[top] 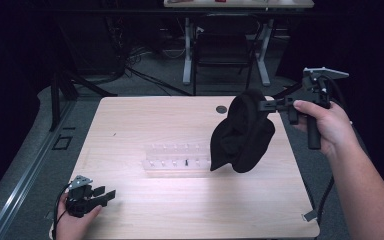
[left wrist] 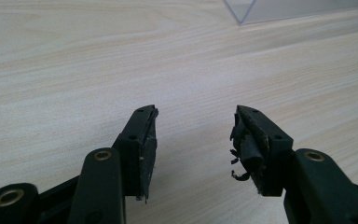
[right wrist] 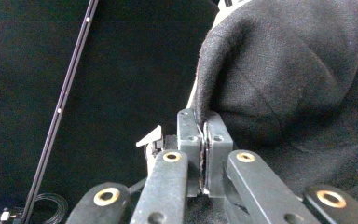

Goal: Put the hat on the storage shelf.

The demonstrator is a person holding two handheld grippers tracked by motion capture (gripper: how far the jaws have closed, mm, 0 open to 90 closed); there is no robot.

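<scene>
At the table's (top: 130, 215) near-left corner the left gripper (top: 111, 194) rests with jaws spread and nothing between them. Mid-table lies a clear plastic tray (top: 177, 160), apparently holding one small dark piece. To the right, the right gripper (top: 266, 105) pinches the black cloth (top: 242, 132) aloft above the table; keep that pinch firm and carry it steadily, clear of the tray.

No readable text, label, brand, number or sign showing anywhere. White marks at top edge of right gripper view staying too cut off and blurred to read.
</scene>
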